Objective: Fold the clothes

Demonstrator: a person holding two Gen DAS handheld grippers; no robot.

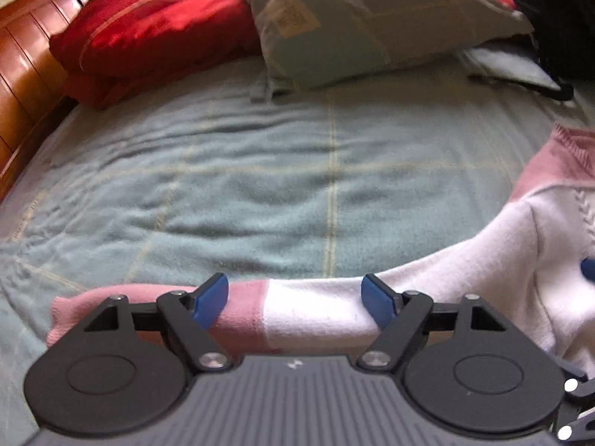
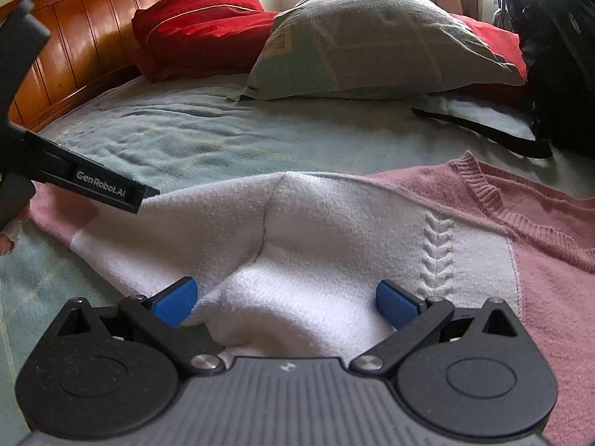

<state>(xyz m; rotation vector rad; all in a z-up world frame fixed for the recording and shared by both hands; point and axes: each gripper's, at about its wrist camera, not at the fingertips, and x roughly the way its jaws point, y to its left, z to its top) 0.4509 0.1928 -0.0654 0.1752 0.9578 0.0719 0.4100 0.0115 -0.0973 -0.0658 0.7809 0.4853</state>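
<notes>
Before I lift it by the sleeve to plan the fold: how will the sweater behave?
The sweater is soft knit lying creased on the bed, so it will likely droop and stretch. The sleeve between the open left gripper would probably drag the body along.

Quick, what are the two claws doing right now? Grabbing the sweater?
Left gripper: open, jaws apart over the sweater sleeve, gripping nothing.
Right gripper: open, jaws apart over the sweater's white part, gripping nothing.
</notes>
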